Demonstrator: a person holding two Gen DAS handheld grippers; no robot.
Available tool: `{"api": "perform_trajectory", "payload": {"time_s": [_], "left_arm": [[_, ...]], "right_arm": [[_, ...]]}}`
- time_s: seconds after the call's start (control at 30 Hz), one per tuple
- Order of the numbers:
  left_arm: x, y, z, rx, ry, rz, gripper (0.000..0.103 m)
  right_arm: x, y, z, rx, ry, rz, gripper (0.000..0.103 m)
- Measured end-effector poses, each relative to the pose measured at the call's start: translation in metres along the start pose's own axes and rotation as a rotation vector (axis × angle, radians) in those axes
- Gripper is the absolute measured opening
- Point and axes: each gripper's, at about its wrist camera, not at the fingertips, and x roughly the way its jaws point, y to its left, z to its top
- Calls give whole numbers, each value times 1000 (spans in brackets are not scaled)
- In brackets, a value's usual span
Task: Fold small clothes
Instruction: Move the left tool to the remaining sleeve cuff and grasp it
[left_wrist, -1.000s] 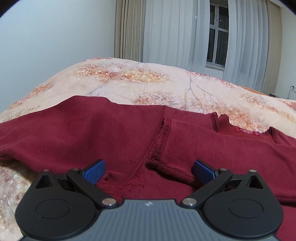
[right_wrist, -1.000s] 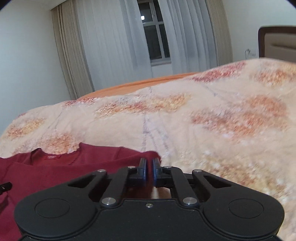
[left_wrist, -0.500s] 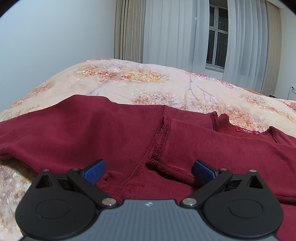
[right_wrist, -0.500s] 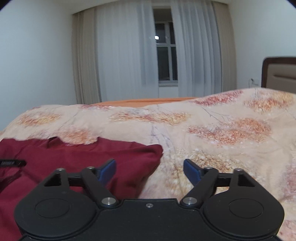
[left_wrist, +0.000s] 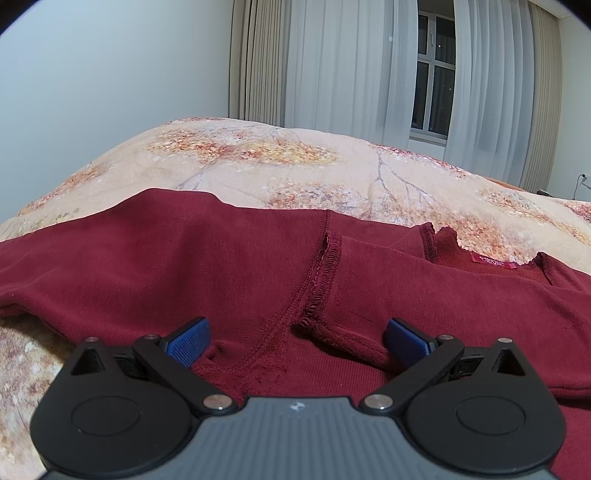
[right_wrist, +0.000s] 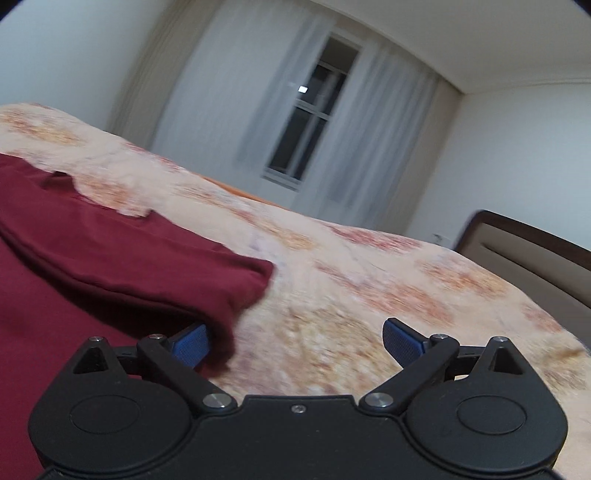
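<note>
A dark red garment (left_wrist: 229, 266) lies spread on a bed covered by a cream bedspread (left_wrist: 295, 162) printed with orange and rust tree patterns. In the left wrist view the garment fills the lower half of the scene, lying inside out (the overlocked seams (left_wrist: 325, 269) show on top). A sleeve or folded panel crosses over the body, and the neckline with a small red label (left_wrist: 493, 261) sits toward the upper right.

The left tool (left_wrist: 297, 341) hovers low over the cloth with its jaws standing wide apart; its blue pads (left_wrist: 188, 343) sit on either side of a seam junction and a raised fold, with cloth under and between them, and neither pad presses on it.

The right tool (right_wrist: 295, 341) sits tilted at the garment's right edge, where a folded corner (right_wrist: 236, 280) of red cloth ends on the bedspread (right_wrist: 369, 295). Its jaws have just been opening and now stand wide; the left pad (right_wrist: 192, 343) lies just beside the cloth's edge, while the right pad (right_wrist: 402, 343) is over bare bedspread. Nothing is gripped between them. This view is blurred.

Behind the bed, pale sheer curtains (left_wrist: 347, 66) hang over a dark window (left_wrist: 434, 96), and a padded headboard (right_wrist: 524, 266) with a dark frame shows at the right of the right wrist view.
</note>
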Motion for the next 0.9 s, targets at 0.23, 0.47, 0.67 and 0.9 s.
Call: {"api": "perform_trajectory", "payload": {"time_s": [0.23, 0.47, 0.67, 0.9], "left_arm": [[0, 1, 0, -4, -2, -6, 103], [-13, 7, 12, 7, 18, -57, 103], [-57, 36, 32, 3, 32, -44, 103], [-92, 136, 57, -108, 71, 54, 103]], "right_arm": [[-1, -5, -7, 15, 37, 33, 102], [-47, -20, -3, 63, 36, 156, 102], [-90, -22, 3, 114, 74, 364, 102], [-135, 14, 12, 112, 68, 524, 102]]}}
